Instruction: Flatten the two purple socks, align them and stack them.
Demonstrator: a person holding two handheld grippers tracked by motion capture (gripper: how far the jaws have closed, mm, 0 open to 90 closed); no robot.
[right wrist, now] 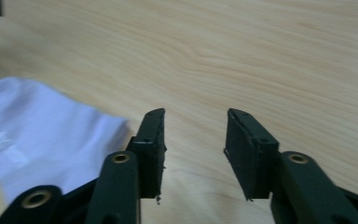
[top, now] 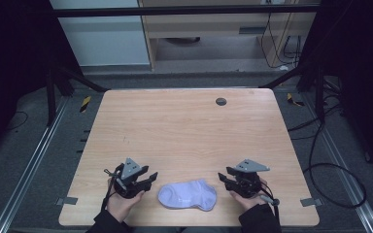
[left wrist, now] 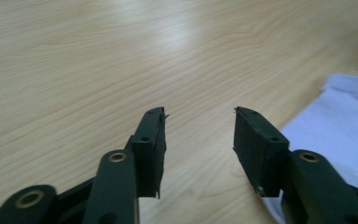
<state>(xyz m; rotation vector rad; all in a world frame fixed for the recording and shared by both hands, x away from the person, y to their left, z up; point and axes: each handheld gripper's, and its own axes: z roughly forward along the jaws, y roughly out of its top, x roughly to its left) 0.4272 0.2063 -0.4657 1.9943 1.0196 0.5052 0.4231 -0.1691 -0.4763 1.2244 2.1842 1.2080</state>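
Wooden table (top: 184, 126) – sock (top: 187, 194) between parted, empty left tongs (top: 148, 178) and right tongs (top: 225, 177).

left gripper (left wrist: 199, 114): two black jaws seen rising from the bottom edge, spread apart, nothing held between them | table (left wrist: 98, 56): light wood grain seen beneath and through the gap | sock (left wrist: 340, 121): pale lilac fabric laid flat at the right edge, partly hidden behind the right-hand jaw, not gripped
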